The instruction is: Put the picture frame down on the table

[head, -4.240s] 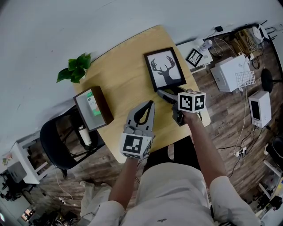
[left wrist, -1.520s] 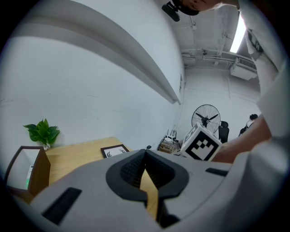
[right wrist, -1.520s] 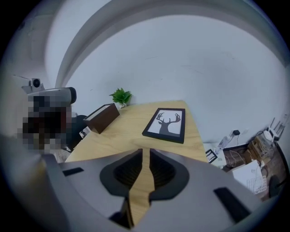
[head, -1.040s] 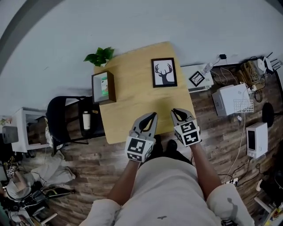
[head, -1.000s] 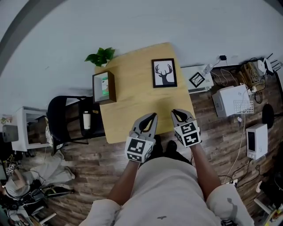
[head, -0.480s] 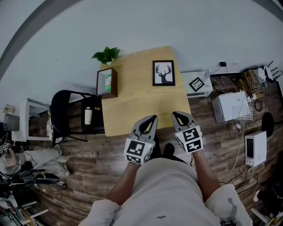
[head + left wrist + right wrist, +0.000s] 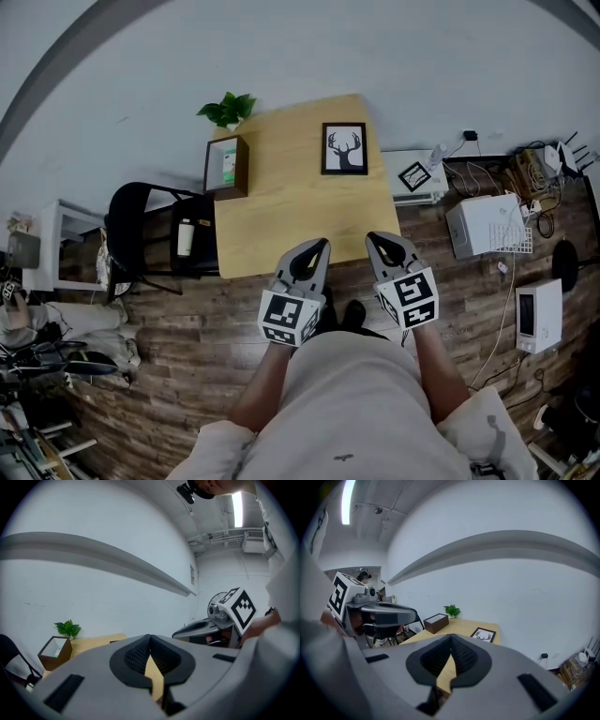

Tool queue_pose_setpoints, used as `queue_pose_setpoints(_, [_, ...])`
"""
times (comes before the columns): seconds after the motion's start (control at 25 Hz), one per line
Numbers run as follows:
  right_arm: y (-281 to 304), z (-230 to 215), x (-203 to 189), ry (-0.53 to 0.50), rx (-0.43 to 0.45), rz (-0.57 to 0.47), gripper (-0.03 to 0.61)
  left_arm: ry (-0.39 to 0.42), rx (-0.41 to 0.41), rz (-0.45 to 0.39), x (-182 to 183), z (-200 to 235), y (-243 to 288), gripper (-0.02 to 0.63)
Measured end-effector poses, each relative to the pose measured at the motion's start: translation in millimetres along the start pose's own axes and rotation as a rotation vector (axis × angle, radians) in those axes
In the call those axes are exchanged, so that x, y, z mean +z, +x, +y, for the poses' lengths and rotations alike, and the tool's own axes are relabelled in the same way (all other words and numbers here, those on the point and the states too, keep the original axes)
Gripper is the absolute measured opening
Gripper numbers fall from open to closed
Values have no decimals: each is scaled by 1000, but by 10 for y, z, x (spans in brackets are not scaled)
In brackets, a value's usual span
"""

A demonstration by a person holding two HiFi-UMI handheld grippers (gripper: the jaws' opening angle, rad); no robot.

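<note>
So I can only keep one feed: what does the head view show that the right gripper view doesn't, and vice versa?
Only the head view: the person's legs and the right gripper from outside. Only the right gripper view: the ceiling light and its own shut fingers close up. Both: the table, the picture frame lying flat on it, the plant, the brown box and the left gripper.

Matt pale wood table (image 7: 281, 225), picture frame (image 7: 344, 149) perhaps black plastic
</note>
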State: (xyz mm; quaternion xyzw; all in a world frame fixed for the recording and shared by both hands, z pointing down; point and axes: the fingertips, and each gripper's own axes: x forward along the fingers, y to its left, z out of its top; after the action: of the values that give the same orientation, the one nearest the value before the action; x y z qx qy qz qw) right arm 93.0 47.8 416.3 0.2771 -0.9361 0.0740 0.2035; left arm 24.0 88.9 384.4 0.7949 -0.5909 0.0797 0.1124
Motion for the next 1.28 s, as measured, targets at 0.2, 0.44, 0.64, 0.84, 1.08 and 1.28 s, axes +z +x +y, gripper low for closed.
queue_pose_setpoints(0.2, [-76, 10, 59, -13, -3, -19, 0, 12, -3, -10, 47, -29, 5, 6])
queue_pose_setpoints(0.44, [-153, 29, 196, -24, -7, -50, 0, 36, -8, -9, 105, -36, -18, 6])
queue_pose_setpoints(0.64, [-216, 10, 266, -24, -17, -67, -1, 39, -13, -8, 116, -67, -18, 6])
queue_pose_setpoints(0.84, [-259, -36, 278, -27, -25, -76, -2, 52, -21, 3, 105, -128, 31, 6])
queue_pose_setpoints(1.08, [-328, -85, 259, -25, -25, -89, -2, 54, -26, 11, 77, -201, 54, 6])
queue_pose_setpoints(1.28, [-308, -99, 279, -29, -19, -94, -2, 55, -22, 10, 92, -176, 81, 6])
